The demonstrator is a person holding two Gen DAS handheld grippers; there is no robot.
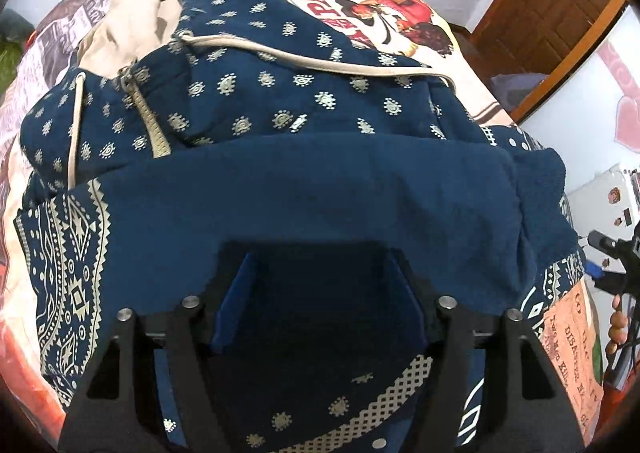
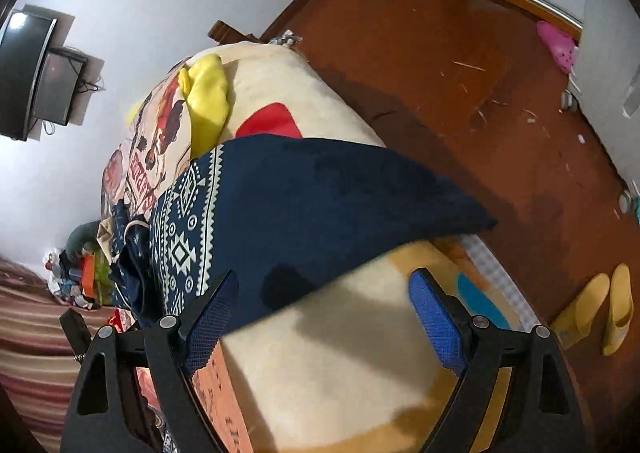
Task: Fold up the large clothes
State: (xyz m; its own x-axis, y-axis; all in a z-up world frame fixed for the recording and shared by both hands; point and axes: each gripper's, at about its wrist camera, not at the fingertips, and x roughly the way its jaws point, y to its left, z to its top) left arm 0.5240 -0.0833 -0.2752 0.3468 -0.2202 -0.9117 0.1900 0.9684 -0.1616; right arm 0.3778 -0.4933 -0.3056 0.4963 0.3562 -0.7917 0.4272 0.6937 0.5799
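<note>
On the bed [image 2: 332, 365], our left gripper [image 1: 318, 293] sits with its fingers spread wide, resting against the navy hoodie [image 1: 280, 181]; fabric lies between the pads, but we cannot tell whether any is held. Our right gripper [image 2: 320, 317] hovers wide apart and empty over the bed's near corner, the hoodie's plain hem just beyond its tips. The hoodie lies folded along the bed, its cream hood [image 1: 128, 21] at the far end. Beyond it, a yellow garment [image 2: 206, 101] rests on the bed.
</note>
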